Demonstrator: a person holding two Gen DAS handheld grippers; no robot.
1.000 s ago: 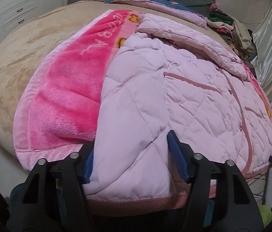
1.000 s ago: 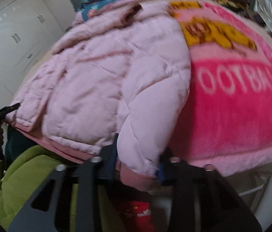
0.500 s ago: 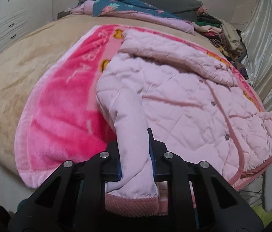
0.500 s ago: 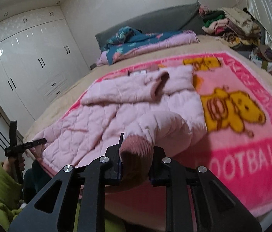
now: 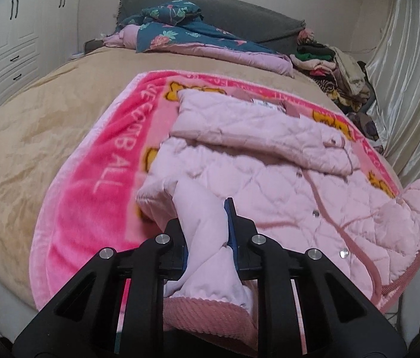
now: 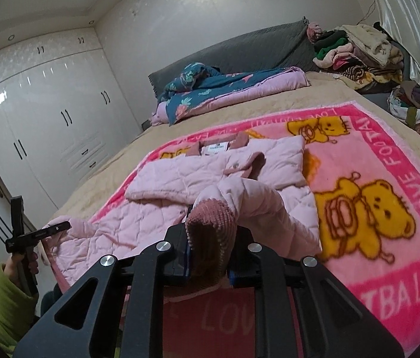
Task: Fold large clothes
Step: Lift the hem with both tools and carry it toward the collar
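Now both tongs, left [image 5: 207, 232] and right [image 6: 210, 247], seemingly clamp the pink jacket's [image 5: 284, 185] hem corners.

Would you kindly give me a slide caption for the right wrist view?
Right gripper clamps the pink quilted jacket by its ribbed hem above the pink teddy-bear blanket.

The left gripper [image 5: 207, 232] pinches a fold of the jacket [image 5: 284, 179], and that fold covers most of both pads. In the right wrist view, the ribbed cuff [image 6: 210, 226] fills the right gripper [image 6: 210, 253] and hides its fingertips. The blanket [image 5: 90, 208] runs under the jacket, so its middle print is covered, and its lettering is cut off at the frame edge. The clothes pile [image 6: 359, 56] by the curtain is too jumbled to sort out. Only a green sleeve [image 6: 4, 307] of the person shows.
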